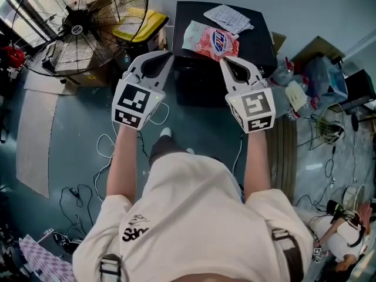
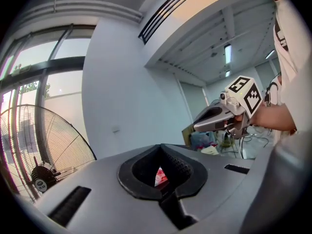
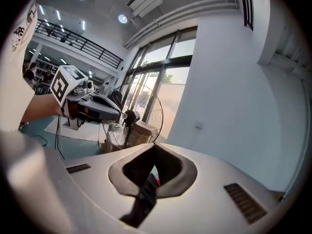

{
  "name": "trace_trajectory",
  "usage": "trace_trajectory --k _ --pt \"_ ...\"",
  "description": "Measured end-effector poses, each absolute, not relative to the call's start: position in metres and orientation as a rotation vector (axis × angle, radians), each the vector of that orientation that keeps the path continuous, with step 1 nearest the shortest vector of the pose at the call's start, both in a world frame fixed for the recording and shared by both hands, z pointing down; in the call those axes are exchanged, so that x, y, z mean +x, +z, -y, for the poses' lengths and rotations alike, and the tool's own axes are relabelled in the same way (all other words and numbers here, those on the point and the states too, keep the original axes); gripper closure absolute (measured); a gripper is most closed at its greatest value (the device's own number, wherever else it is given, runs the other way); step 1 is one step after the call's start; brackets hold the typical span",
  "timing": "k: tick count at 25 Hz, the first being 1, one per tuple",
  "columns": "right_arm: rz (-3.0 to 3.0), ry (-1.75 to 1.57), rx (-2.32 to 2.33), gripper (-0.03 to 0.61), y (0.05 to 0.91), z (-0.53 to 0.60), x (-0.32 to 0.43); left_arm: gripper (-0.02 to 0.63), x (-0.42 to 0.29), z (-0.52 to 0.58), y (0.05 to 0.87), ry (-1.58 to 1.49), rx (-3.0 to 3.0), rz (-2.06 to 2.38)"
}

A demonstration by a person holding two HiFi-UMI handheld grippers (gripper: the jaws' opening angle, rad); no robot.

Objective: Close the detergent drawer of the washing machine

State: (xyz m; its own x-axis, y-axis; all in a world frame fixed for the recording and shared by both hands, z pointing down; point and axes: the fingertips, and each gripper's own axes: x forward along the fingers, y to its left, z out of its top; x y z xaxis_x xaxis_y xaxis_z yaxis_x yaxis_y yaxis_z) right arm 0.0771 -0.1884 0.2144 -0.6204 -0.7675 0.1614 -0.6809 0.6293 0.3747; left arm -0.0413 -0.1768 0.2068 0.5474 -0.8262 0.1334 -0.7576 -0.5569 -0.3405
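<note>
White cloth of the person's T-shirt (image 1: 194, 216) fills the near part of the head view, with both bare forearms reaching away from it. The left gripper (image 1: 167, 54) and the right gripper (image 1: 224, 60) are held side by side at about the same height, a little apart, their tips pointing away from the person. Each gripper's own view shows its jaws pressed together with nothing between them. Below them lie a teal floor (image 1: 76, 128) and loose white cables (image 1: 108, 148).

Just beyond the tips stands the black washing machine (image 1: 264, 43), seen from above, its front edge under the two tips. The detergent drawer cannot be made out from this angle. On the lid lies a pink detergent bag (image 1: 210, 40) with a blue logo, and beyond it, at the far edge, a checked cloth (image 1: 228, 17). To the far left stands a large wire-caged fan (image 1: 79, 25), with a yellow object (image 1: 143, 22) behind it. A pale wall (image 1: 305, 4) closes the far side.
</note>
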Motion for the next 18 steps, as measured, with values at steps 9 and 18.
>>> trace_trajectory --k 9,18 --pt "2.531 -0.403 1.167 0.571 0.219 0.2 0.08 0.597 -0.037 0.186 0.214 -0.426 -2.578 -1.309" --pt "2.528 -0.406 1.159 0.571 0.221 0.208 0.081 0.597 -0.038 0.193 0.217 -0.466 -2.566 -1.313"
